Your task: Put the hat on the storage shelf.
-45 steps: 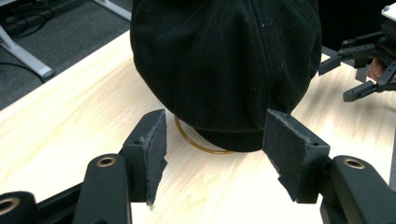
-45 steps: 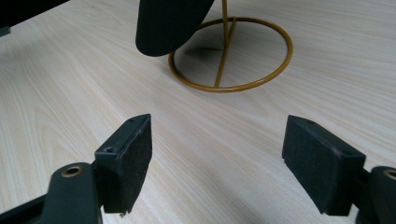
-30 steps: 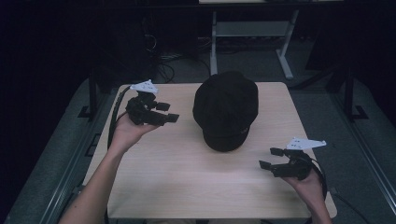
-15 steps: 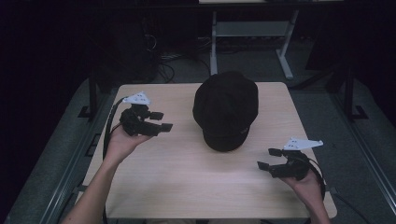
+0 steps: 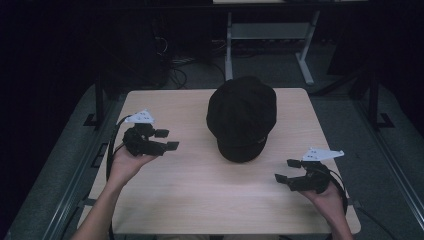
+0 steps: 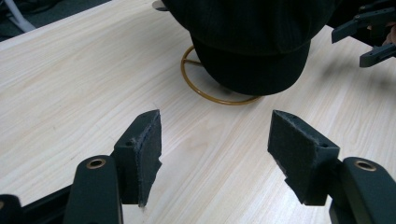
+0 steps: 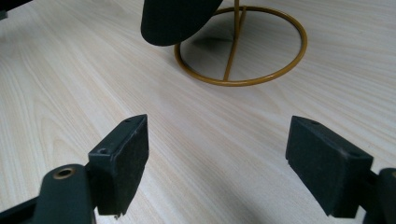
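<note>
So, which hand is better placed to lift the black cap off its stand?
Probably the right. Its tool is open and sits near the cap's brim, with the gold wire stand straight ahead. The left tool, also open, faces the cap's side from farther off.

Bare table [image 5: 200,200] fills the frame's lower centre; the black cap [image 5: 242,117] on its gold wire stand [image 7: 243,46] blocks upper centre.

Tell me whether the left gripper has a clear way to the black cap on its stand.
Probably yes. The left gripper is open and points across bare table toward the black cap, with nothing lying between them. The right gripper sits on the cap's other side, out of that path.
</note>
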The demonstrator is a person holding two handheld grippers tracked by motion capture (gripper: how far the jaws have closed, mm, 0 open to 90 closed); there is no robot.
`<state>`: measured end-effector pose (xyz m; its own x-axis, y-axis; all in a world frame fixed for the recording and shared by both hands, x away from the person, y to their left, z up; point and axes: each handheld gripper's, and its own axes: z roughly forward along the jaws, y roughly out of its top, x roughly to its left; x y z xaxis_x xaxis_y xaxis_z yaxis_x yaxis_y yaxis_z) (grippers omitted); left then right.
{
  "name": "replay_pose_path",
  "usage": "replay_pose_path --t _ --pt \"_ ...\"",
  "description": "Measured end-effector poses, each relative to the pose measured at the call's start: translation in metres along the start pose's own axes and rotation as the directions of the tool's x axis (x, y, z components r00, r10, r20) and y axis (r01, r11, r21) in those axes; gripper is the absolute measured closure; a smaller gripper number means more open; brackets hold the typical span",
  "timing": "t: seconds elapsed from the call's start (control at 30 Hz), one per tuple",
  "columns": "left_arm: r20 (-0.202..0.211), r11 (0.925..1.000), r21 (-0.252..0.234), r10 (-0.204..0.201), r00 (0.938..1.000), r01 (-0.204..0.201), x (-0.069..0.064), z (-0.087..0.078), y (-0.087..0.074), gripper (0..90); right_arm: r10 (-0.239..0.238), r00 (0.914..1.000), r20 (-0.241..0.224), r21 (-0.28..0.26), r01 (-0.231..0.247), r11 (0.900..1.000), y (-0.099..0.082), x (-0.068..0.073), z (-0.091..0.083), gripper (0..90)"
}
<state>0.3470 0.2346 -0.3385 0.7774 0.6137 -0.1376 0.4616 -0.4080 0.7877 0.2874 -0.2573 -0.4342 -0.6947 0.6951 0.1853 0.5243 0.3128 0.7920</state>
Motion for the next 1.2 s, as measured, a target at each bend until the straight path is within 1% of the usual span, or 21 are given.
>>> replay_pose_path --t 0.03,0.13,0.23,0.33,0.47,0.6,0.63,0.7,0.77,0.8,0.93,0.97,1.0,1.03,1.2 --pt "-0.001 1.0000 0.001 0.002 1.0000 -0.002 0.000 -0.001 -0.003 34.2 -0.001 1.0000 0.001 -0.001 0.001 1.0000 0.000 0.000 0.000 20.6" --pt "-0.004 1.0000 0.002 0.003 1.0000 -0.003 0.000 -0.001 -0.006 34.2 -0.004 1.0000 0.003 0.000 0.004 1.0000 0.000 0.000 0.000 20.3" --pt "-0.001 1.0000 -0.006 -0.007 1.0000 0.007 0.000 -0.002 -0.013 34.0 -0.004 1.0000 0.006 0.003 0.004 1.0000 0.000 0.000 0.001 19.6" --pt "-0.003 1.0000 -0.004 -0.004 1.0000 0.004 0.000 -0.002 -0.016 34.0 -0.005 1.0000 0.008 0.006 0.005 1.0000 0.000 0.001 0.001 19.4" --pt "0.000 0.9999 -0.007 -0.011 0.9999 0.011 0.000 -0.002 -0.024 33.9 0.002 0.9999 0.010 0.011 -0.002 0.9999 -0.001 0.001 0.001 19.4" --pt "-0.001 0.9999 -0.004 -0.013 0.9999 0.013 0.000 -0.001 -0.028 33.6 -0.004 0.9999 0.010 0.010 0.004 0.9999 -0.002 0.002 0.002 19.4" --pt "0.002 0.9997 -0.007 -0.022 0.9998 0.022 -0.001 -0.001 -0.030 33.4 -0.006 0.9999 0.010 0.010 0.006 0.9999 -0.002 0.002 0.002 19.4" --pt "0.001 0.9998 -0.008 -0.018 0.9998 0.018 0.000 0.000 -0.033 33.1 -0.007 0.9999 0.009 0.013 0.007 0.9999 -0.002 0.002 0.002 19.4" --pt "0.011 0.9996 -0.011 -0.027 0.9996 0.027 -0.001 0.000 -0.038 33.1 -0.010 0.9999 0.009 0.011 0.010 0.9999 -0.002 0.002 0.002 19.4" --pt "0.012 0.9996 -0.013 -0.023 0.9997 0.023 -0.001 0.000 -0.040 33.1 -0.005 1.0000 0.009 0.012 0.005 0.9999 -0.002 0.003 0.002 19.4" --pt "0.009 0.9993 -0.018 -0.033 0.9994 0.033 -0.002 -0.001 -0.045 32.8 -0.009 0.9999 0.008 0.010 0.009 0.9999 -0.003 0.003 0.002 19.4" --pt "0.008 0.9994 -0.016 -0.031 0.9995 0.031 -0.001 -0.001 -0.047 32.7 -0.008 0.9999 0.008 0.011 0.008 0.9999 -0.003 0.003 0.002 19.4" --pt "0.007 0.9990 -0.016 -0.041 0.9992 0.041 -0.002 -0.002 -0.049 32.5 -0.008 0.9999 0.008 0.011 0.008 0.9999 -0.003 0.003 0.002 19.4" --pt "0.005 0.9992 -0.015 -0.038 0.9993 0.038 -0.001 -0.003 -0.052 32.6 -0.007 0.9999 0.009 0.012 0.007 0.9999 -0.003 0.003 0.002 19.4" --pt "-0.003 0.9990 -0.016 -0.041 0.9992 0.041 -0.002 -0.005 -0.056 32.4 -0.008 0.9999 0.008 0.013 0.008 0.9999 -0.003 0.003 0.003 19.4"
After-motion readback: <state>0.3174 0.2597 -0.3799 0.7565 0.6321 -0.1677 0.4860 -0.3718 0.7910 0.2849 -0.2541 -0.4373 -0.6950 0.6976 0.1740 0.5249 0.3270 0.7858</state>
